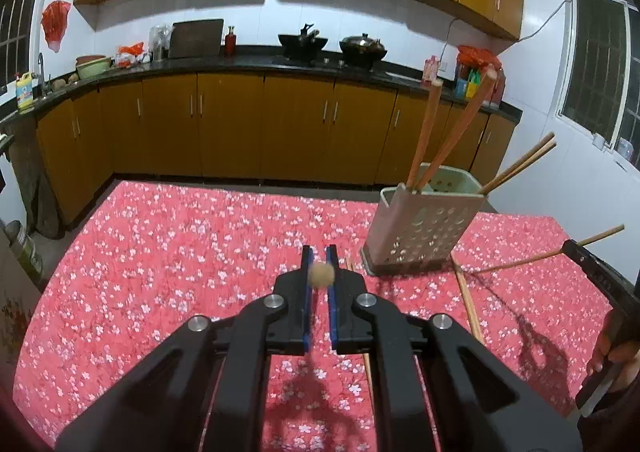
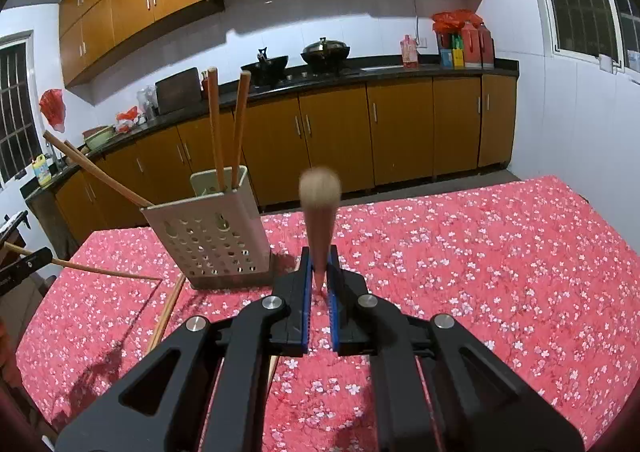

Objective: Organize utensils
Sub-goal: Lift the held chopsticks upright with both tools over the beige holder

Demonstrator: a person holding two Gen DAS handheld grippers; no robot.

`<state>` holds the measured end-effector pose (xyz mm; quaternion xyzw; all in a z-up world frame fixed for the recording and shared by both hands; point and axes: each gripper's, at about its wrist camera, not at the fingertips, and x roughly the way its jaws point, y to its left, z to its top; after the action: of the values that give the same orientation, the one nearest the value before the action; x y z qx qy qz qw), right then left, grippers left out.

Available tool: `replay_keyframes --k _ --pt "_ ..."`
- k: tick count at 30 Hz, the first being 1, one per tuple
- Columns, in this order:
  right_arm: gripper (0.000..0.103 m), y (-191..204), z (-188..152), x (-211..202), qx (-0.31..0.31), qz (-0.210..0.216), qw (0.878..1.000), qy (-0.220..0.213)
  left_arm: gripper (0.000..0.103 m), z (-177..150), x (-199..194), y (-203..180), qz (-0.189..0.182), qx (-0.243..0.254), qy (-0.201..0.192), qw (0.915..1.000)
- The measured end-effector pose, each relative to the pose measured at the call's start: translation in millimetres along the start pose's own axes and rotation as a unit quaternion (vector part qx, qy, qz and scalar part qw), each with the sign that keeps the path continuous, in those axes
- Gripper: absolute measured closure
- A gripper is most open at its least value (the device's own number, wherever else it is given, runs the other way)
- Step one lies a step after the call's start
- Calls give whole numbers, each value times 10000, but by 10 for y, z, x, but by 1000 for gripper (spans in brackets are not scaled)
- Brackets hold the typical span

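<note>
A kitchen table covered in a red floral tablecloth (image 1: 160, 252) fills the near part of both wrist views, with orange-brown cabinets and a dark countertop along the far wall.

The left gripper (image 1: 320, 252) has its jaws closed on a wooden chopstick (image 1: 319, 275). In the left wrist view this chopstick points almost straight at the camera, so only its round blunt end shows between the blue pads. In the right wrist view the same chopstick (image 2: 100, 271) appears at the far left, held above the table, its long axis running left to right and its thin tip slanting slightly down toward the cloth.

The right gripper (image 2: 320, 252) also has its jaws closed on a chopstick (image 2: 320, 212). Its long axis runs up and toward the camera, with the blunt rounded end uppermost and blurred. In the left wrist view it (image 1: 560, 252) crosses at the far right, one end angled down toward the table and the other rising past the gripper.

A pale perforated utensil holder (image 1: 420, 228) stands on the table, far of both grippers. Four chopsticks sit in it, thick ends up: two near upright (image 2: 218, 132) and two leaning steeply outward (image 2: 92, 168).

More loose chopsticks (image 1: 468, 300) lie flat on the tablecloth just near of the holder, their long axes running near to far.
</note>
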<state>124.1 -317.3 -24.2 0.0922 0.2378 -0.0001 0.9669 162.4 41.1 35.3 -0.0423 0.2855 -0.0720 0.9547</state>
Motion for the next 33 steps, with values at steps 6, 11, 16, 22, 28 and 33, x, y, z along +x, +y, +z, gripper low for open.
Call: replay_keyframes --k 6,11,16,22,28,33 --pt "95 20 35 -45 -18 30 9999 -98 95 67 -67 -19 -49 10 -124 9999" --pt "95 109 188 -167 -13 250 9991 -342 96 169 -206 -132 -351 135 -278 9989" --pt "95 250 468 -396 8 715 9941 -816 96 343 -374 -333 -695 270 -549 9957" --pt "95 497 779 -581 -86 1084 9825 -1511 96 616 -497 -651 -982 396 -1024 9891" --pt "95 649 952 -499 -77 1062 9746 -1971 96 927 -480 -949 -811 379 -1722 9810" --pt "95 677 1018 -303 33 953 9725 -2124 96 1152 -342 -986 -543 91 -2103 9761"
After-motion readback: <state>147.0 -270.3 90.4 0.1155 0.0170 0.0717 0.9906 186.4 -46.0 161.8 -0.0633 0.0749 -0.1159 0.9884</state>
